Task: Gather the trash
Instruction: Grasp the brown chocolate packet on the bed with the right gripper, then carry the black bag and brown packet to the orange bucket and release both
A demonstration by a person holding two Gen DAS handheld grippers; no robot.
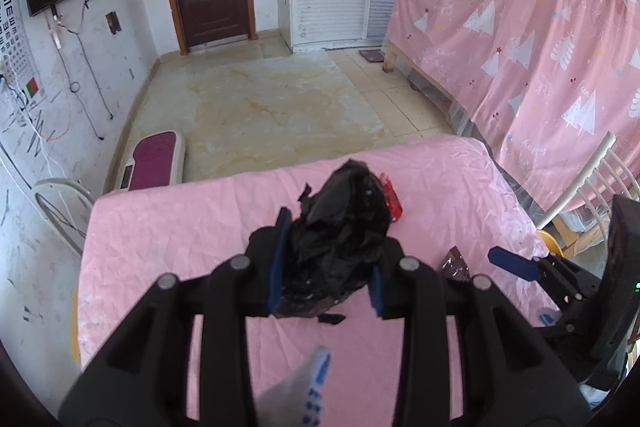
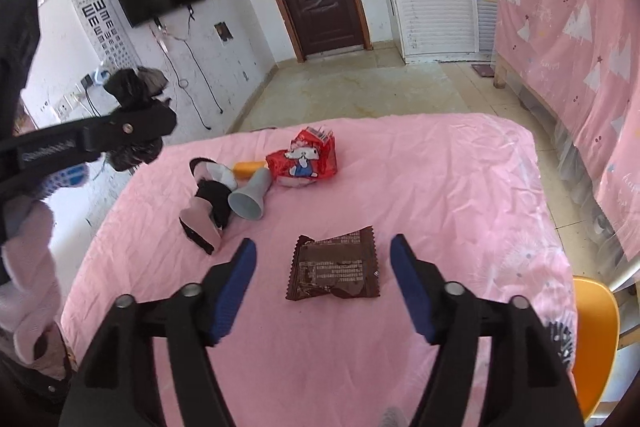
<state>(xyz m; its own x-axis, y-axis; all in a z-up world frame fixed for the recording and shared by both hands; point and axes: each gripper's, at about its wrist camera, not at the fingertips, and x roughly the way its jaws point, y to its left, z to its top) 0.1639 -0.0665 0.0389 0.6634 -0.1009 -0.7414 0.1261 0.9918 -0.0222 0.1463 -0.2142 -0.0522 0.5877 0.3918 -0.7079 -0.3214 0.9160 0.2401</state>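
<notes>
Got black bag (image 1: 340, 227) pinched in left gripper (image 1: 326, 267), right gripper (image 2: 324, 283) spread empty around brown wrapper (image 2: 334, 267), red packet (image 2: 304, 159) still out.

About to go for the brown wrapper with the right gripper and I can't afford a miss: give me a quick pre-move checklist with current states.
1. Right gripper jaws open and empty: ok.
2. Brown wrapper lies flat on the pink cloth, in line between the fingers: ok.
3. Pads level with the wrapper for pinching: cannot tell; they seem above it.
4. Left gripper shut on the black bag: ok.
5. Bag mouth open to receive trash: not ok, it looks bunched.
6. Other trash, red packet and grey cone, clear of the approach: ok.
</notes>
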